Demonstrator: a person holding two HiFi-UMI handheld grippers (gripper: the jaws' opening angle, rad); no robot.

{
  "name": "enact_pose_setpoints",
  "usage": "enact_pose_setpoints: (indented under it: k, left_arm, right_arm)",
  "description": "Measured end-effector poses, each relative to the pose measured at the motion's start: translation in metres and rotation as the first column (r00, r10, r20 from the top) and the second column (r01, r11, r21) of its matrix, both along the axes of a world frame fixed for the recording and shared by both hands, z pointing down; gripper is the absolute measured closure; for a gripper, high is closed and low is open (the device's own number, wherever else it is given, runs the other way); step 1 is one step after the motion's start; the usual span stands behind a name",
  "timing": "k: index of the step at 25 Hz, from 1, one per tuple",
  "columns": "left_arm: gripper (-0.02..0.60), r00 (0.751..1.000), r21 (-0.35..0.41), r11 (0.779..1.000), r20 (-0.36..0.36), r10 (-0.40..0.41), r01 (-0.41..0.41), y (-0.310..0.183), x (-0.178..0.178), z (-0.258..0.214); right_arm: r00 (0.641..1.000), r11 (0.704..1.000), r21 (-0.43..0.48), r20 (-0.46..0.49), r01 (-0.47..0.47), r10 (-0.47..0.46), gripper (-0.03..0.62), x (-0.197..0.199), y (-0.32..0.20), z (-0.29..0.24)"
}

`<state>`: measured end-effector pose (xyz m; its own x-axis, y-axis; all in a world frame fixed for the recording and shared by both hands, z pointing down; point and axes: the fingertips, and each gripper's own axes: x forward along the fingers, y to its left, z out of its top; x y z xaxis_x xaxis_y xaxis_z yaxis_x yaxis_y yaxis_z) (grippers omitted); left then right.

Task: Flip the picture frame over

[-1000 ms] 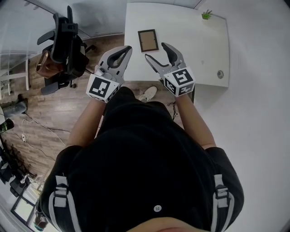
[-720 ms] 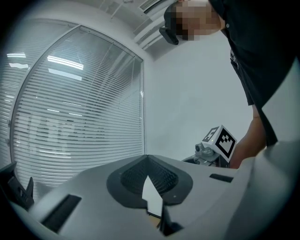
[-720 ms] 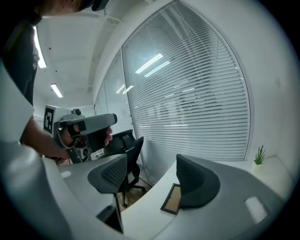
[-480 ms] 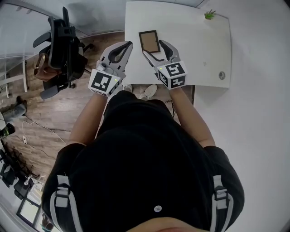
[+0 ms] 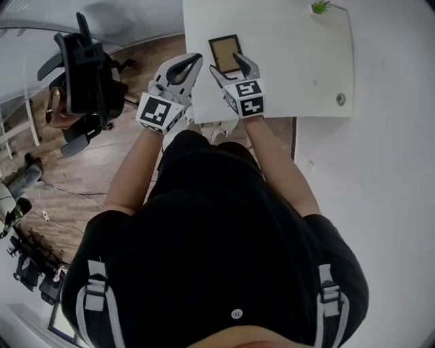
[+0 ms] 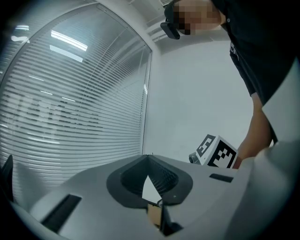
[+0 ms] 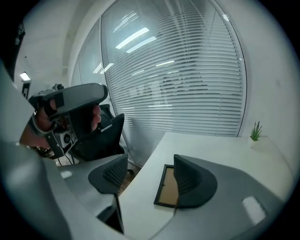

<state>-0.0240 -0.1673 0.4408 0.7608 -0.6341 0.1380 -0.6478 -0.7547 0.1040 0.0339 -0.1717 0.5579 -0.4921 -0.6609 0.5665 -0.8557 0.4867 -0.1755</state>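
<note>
A small picture frame (image 5: 224, 53) with a dark border and a brown panel lies flat near the left front corner of the white table (image 5: 292, 61). My right gripper (image 5: 225, 62) is open just above it. One jaw hangs over the frame's near right part and the other over the bare table at the frame's left. The right gripper view shows the frame (image 7: 166, 190) partly hidden behind the right jaw of my right gripper (image 7: 150, 159). My left gripper (image 5: 198, 58) is shut and empty, off the table's left edge; its tips meet in the left gripper view (image 6: 150, 157).
A black office chair (image 5: 85, 75) stands on the wood floor to the left. A small green plant (image 5: 321, 7) sits at the table's far right. A round cable grommet (image 5: 340, 99) is near the right front edge. Window blinds fill the background.
Both grippers moved forward towards the table. The right gripper went from short of the frame to straddling its near edge, still open. The left gripper stayed shut.
</note>
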Motion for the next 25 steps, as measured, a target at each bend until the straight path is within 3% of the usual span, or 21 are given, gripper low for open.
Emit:
enact_pose_setpoints:
  k: [11,25]
  left_arm:
    - [0.574,0.998,-0.092,0.995,0.041,0.043,-0.039,-0.019,-0.002,0.074]
    - [0.575,0.998,-0.132,0.989,0.028,0.063,-0.059,-0.037,0.003,0.118]
  right_arm:
    - [0.996,0.989,-0.134,-0.066,-0.066,0.058,0.307,-0.005,-0.003,0.08]
    - [0.987,0.968,-0.225,-0.139,-0.108,0.078,0.361,-0.009,-0.018,0.135]
